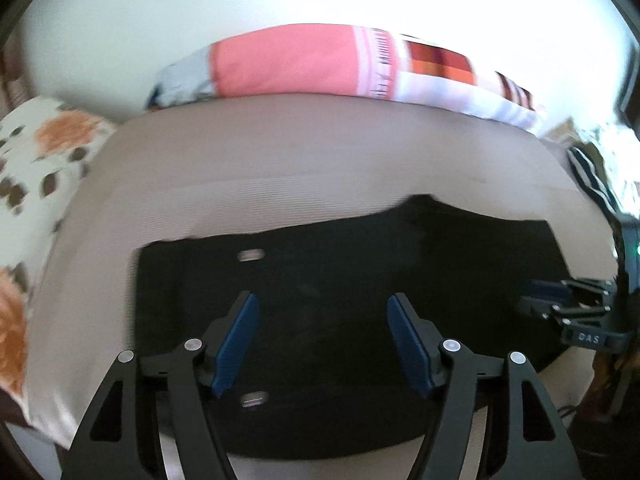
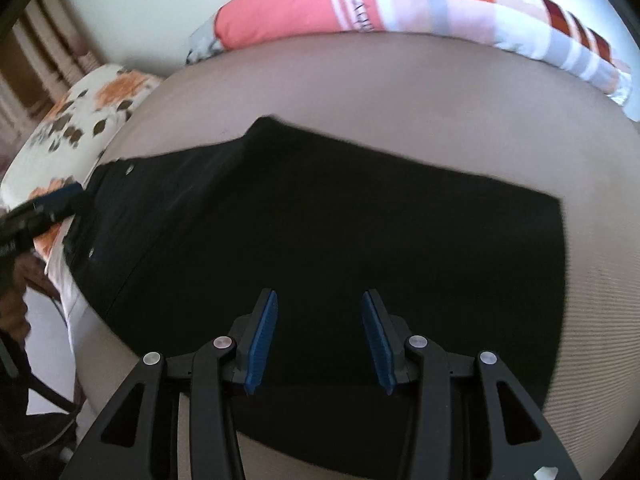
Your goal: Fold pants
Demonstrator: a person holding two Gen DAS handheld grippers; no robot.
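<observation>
Black folded fabric pants (image 2: 320, 240) fill mid-frame on a beige ribbed bed cover (image 2: 400, 92). Upper frame: coral-pink pillow with red-orange checks and white stripes (image 2: 360, 4). Upper left: white cushion with orange-brown flowers (image 2: 80, 112).

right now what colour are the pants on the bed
Black pants, lying flat on the beige bed cover; clearest in the right wrist view.

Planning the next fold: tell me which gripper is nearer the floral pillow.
Left. The left gripper hangs over the black pants' end beside the floral pillow; the right gripper is over the opposite half, farther off.
</observation>
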